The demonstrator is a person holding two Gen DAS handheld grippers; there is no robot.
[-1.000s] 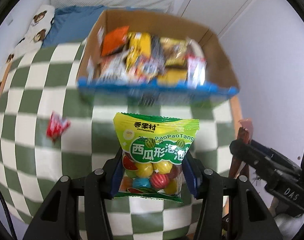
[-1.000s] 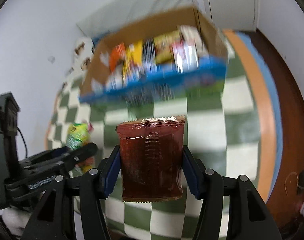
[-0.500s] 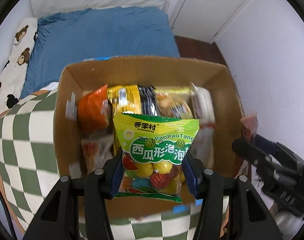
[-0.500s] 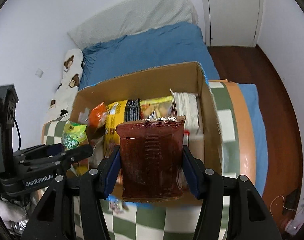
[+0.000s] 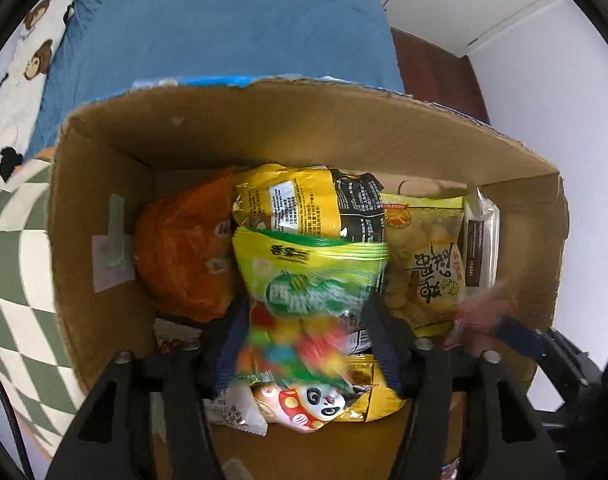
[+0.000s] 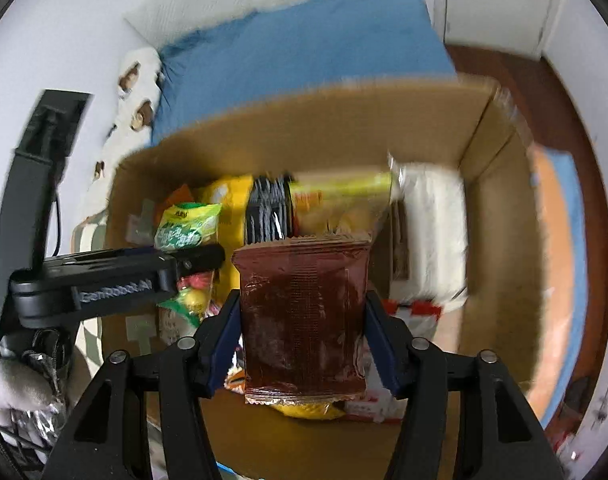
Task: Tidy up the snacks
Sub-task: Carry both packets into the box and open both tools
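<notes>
Item one: candy bag [image 5: 309, 280], yellow-green with a watermelon print and a clear lower half showing coloured round sweets, motion-blurred, held upright between the blue pads of the left gripper [image 5: 307, 344], which is clamped on its lower half above the inside of the box. Item two: dark red packet [image 6: 302, 312], flat, translucent, with crimped top and bottom seams, upright in the right gripper [image 6: 302, 340], clenched on its two side edges, also over the box interior. Container: cardboard box [image 5: 104, 208], open-topped, brown, with a paper label and green tape on its inner left wall. Contents, standing in a row toward the far wall: orange bag [image 5: 180, 248], yellow bag [image 5: 288, 200] with a white printed panel, black bag [image 5: 359, 208], pale yellow bag of puffed snacks [image 5: 427, 256], white wrapped pack [image 5: 479, 240] at the right end; nearer the camera lie a panda-print packet [image 5: 307, 404], a gold packet [image 5: 371, 392] and a white packet [image 5: 236, 408]. Surroundings: blue bedding [image 5: 224, 20] beyond the box, bear-print fabric [image 5: 20, 80] at left, green-and-white checked cloth [image 5: 12, 280] under the box. The left wrist view alone shows the label, the panda-print packet and the checked cloth plainly. The right wrist view alone shows the left gripper from the side with the candy bag [image 6: 188, 232] in it, a red-and-white packet [image 6: 415, 312] low in the box, and the wooden floor [image 6: 559, 92].
</notes>
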